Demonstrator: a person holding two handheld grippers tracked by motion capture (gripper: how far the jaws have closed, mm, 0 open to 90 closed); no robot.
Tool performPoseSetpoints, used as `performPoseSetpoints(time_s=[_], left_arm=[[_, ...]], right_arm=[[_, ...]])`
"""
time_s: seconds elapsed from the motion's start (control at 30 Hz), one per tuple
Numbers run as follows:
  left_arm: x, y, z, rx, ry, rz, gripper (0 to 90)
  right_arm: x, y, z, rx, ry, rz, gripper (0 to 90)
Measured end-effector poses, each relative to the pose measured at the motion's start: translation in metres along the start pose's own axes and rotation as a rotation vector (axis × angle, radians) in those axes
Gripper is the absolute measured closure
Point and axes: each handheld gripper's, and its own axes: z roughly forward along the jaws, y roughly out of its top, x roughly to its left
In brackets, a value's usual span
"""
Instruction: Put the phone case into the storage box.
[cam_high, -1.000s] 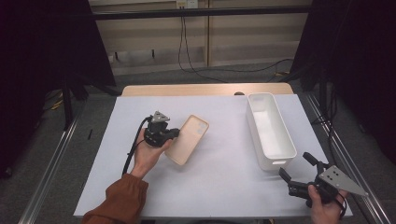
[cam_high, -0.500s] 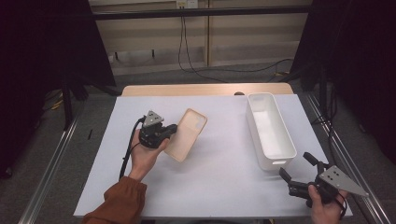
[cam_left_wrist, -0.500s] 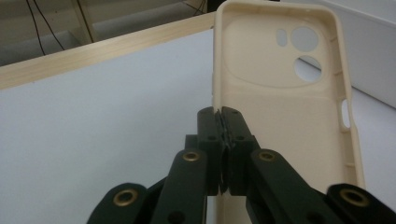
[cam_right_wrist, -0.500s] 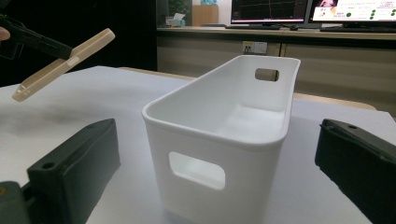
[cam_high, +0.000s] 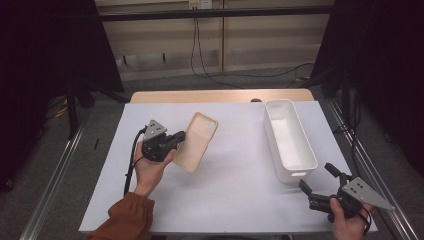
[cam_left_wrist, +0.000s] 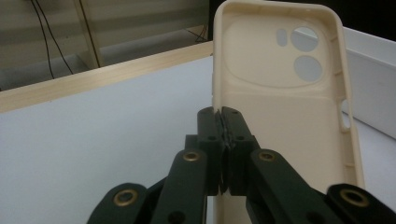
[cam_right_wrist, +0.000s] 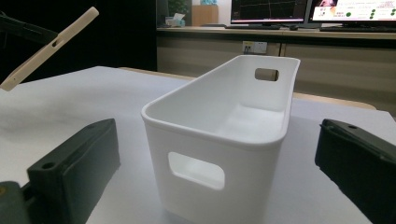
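The white bin (cam_high: 290, 141) is the one bulky obstacle on the white sheet (cam_high: 235, 175): it stands lengthwise at the sheet's right side, its near end just ahead of the right gripper (cam_high: 321, 188), whose jaws are spread wide and point at it. Left of the bin a broad stretch of bare sheet lies free as far as the cream phone case (cam_high: 196, 141), held tilted off the surface by the left gripper (cam_high: 175, 141). Near of the bin and case the sheet lies bare to its front edge.
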Motion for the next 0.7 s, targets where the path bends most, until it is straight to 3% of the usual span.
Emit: performPoseSetpoints(time_s=[0.4,0.7], left_arm=[[0.004,-0.016,-0.02,-0.047,0.02,-0.023,87.8],[-0.001,-0.024,-0.026,-0.069,-0.005,-0.03,87.8]], right_arm=[[0.0,0.0,0.001,0.002,0.006,-0.003,0.0],[0.001,0.002,0.0,-0.005,0.013,-0.005,0.0]])
